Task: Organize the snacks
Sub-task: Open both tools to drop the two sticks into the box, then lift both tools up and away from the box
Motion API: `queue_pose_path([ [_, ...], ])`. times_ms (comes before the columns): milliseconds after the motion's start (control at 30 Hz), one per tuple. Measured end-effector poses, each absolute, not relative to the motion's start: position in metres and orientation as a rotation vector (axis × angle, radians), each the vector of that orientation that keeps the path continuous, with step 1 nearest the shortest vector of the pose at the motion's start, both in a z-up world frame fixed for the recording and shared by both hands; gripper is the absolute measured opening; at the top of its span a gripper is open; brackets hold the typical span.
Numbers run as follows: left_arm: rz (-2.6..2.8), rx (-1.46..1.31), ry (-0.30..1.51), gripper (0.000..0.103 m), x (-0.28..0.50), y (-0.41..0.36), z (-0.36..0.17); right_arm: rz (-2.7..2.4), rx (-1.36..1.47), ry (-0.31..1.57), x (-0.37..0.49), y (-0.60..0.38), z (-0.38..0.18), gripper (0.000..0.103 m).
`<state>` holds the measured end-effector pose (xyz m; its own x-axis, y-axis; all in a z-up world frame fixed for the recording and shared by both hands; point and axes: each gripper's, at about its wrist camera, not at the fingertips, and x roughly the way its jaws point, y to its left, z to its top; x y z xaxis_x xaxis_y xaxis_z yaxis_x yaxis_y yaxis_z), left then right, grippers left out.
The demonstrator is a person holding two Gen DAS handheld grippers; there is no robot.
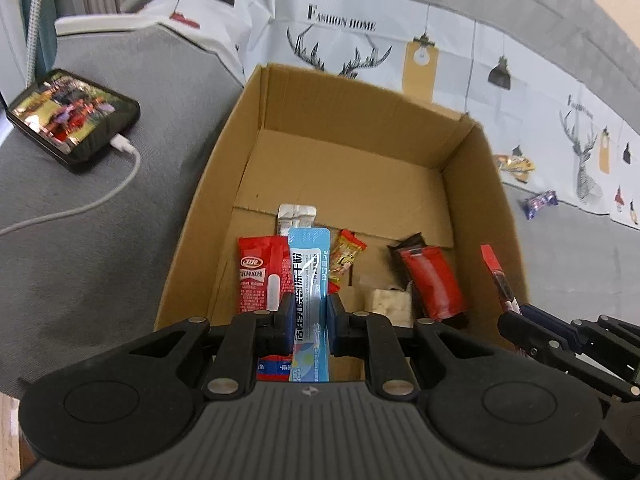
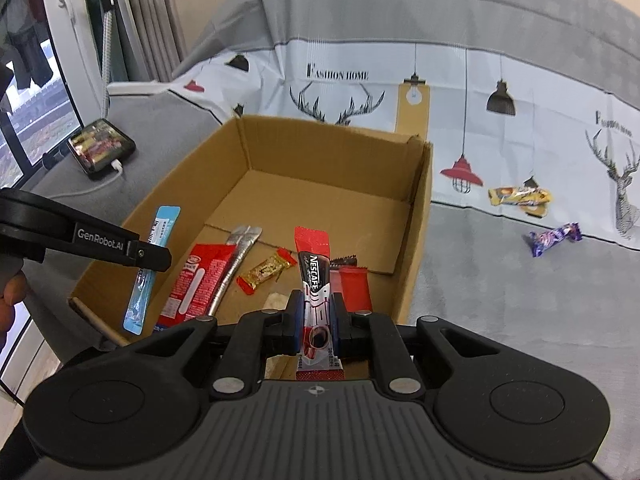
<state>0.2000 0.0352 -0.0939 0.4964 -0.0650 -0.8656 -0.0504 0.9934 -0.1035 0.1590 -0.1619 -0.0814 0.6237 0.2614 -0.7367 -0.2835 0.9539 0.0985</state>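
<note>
An open cardboard box (image 1: pixel 360 88) (image 2: pixel 320 124) stands on a grey bed. My left gripper (image 1: pixel 310 304) is shut on a light blue stick sachet (image 1: pixel 309 264), held over the box's near left part; in the right wrist view that gripper (image 2: pixel 154 258) shows from the side with the blue sachet (image 2: pixel 140 300) hanging down. My right gripper (image 2: pixel 317 300) is shut on a red Nescafe stick (image 2: pixel 314 268) above the box's near edge. In the box lie a red packet (image 2: pixel 200 280), silver sachets (image 2: pixel 240 256), a gold-red candy (image 2: pixel 266 272) and a red bar (image 2: pixel 354 288).
Right of the box, yellow snack packs (image 2: pixel 520 198) and a purple candy (image 2: pixel 554 238) lie on a printed white cloth (image 2: pixel 500 152). A phone (image 1: pixel 74 120) with a white cable (image 1: pixel 80 208) rests on the bed to the left. A person's hand (image 2: pixel 12 292) shows at the far left.
</note>
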Motion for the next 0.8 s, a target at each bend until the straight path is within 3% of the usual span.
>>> queue_pose_path([
  [233, 0.01, -0.091, 1.097, 0.018, 0.216, 0.037, -0.118, 0.315, -0.03, 0.878, 0.173, -0.156, -0.099, 0.016],
  [267, 0.014, -0.085, 1.1, 0.024, 0.218, 0.037, -0.121, 0.313, -0.03, 0.879, 0.175, -0.156, -0.1, 0.018],
  [300, 0.013, -0.077, 1.104, 0.032, 0.22, 0.036, -0.123, 0.307, -0.027, 0.878, 0.176, -0.156, -0.101, 0.018],
  [333, 0.01, -0.068, 1.106, 0.063, 0.221, 0.036, -0.123, 0.306, -0.021, 0.881, 0.178, -0.157, -0.102, 0.028],
  [367, 0.021, -0.057, 1.105, 0.096, 0.221, 0.036, -0.123, 0.298, -0.013, 0.887, 0.18, -0.158, -0.102, 0.053],
  [400, 0.05, -0.041, 1.089, 0.103, 0.22, 0.037, -0.121, 0.272, -0.003, 0.889, 0.181, -0.159, -0.101, 0.066],
  [433, 0.07, -0.027, 1.057, 0.103, 0.216, 0.037, -0.117, 0.251, 0.006, 0.883, 0.182, -0.16, -0.099, 0.078],
  [800, 0.105, -0.009, 1.056, 0.103, 0.155, 0.036, -0.095, 0.225, 0.035, 0.887, 0.127, -0.162, -0.075, 0.092],
])
